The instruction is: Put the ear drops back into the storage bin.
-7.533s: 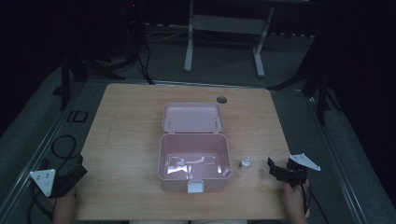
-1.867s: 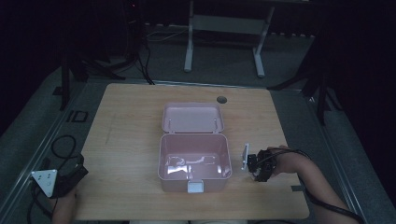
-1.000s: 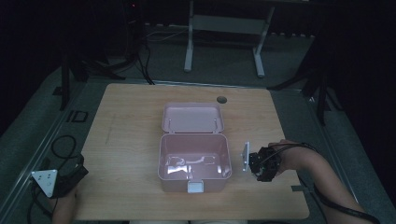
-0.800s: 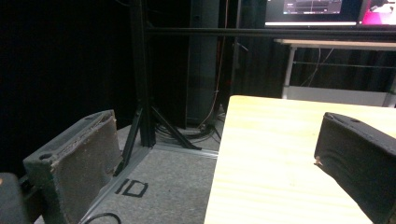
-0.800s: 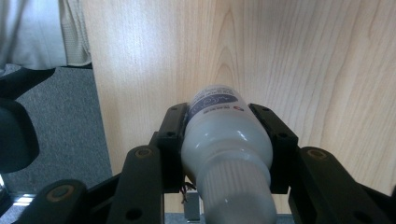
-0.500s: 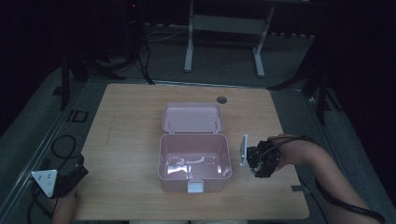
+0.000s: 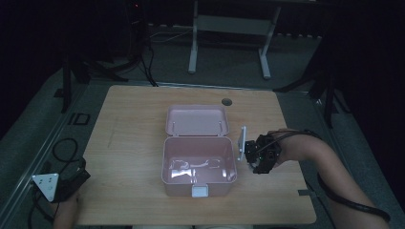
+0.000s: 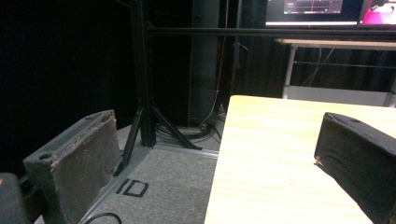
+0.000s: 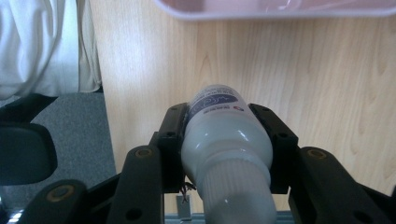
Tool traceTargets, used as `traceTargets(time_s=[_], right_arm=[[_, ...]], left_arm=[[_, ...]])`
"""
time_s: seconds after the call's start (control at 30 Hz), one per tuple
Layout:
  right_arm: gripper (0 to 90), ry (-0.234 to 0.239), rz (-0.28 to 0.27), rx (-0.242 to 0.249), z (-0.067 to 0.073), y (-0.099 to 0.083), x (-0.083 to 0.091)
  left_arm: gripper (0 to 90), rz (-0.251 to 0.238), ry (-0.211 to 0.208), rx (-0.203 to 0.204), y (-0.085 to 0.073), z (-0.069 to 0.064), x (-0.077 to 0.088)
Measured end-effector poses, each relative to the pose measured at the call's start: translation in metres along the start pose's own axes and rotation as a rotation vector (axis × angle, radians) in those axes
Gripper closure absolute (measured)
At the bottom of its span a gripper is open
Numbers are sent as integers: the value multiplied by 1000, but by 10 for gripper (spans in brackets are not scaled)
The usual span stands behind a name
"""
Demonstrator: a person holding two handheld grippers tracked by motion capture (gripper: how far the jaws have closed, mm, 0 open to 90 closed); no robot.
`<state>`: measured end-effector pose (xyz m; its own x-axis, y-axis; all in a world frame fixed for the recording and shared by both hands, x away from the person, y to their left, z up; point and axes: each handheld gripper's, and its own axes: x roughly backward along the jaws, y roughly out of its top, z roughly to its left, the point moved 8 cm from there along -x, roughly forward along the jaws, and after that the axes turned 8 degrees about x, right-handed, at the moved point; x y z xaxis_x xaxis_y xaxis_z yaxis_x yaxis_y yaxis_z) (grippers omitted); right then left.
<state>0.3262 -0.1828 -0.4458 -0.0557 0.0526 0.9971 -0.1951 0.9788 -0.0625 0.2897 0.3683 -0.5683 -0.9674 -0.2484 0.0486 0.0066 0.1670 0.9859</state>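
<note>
While the pink box [image 7: 199,164] is sitting unmoved mid-table, I am lifting my right gripper [image 7: 249,153] beside its right wall, clamped on the white bottle [image 9: 224,140]; its label is unreadable. My left gripper [image 8: 219,163] is idling agape at the table's near-left corner.

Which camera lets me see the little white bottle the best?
The right gripper view. There the white bottle is big and close, squeezed between the right gripper's jaws, with its blue label showing. In the high view, the bottle is just a tiny pale sliver beside the pink box. The left gripper view looks at the table's corner instead.
</note>
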Motion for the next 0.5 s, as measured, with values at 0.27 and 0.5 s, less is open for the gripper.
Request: traceTargets(time_s=[0.27, 0.5], right_arm=[[595, -10, -16, 25, -4, 19, 8], [595, -17, -23, 46, -12, 39, 12]], left_arm=[[5, 1, 0, -1, 0, 0, 0], [4, -1, -1, 0, 0, 0, 0]])
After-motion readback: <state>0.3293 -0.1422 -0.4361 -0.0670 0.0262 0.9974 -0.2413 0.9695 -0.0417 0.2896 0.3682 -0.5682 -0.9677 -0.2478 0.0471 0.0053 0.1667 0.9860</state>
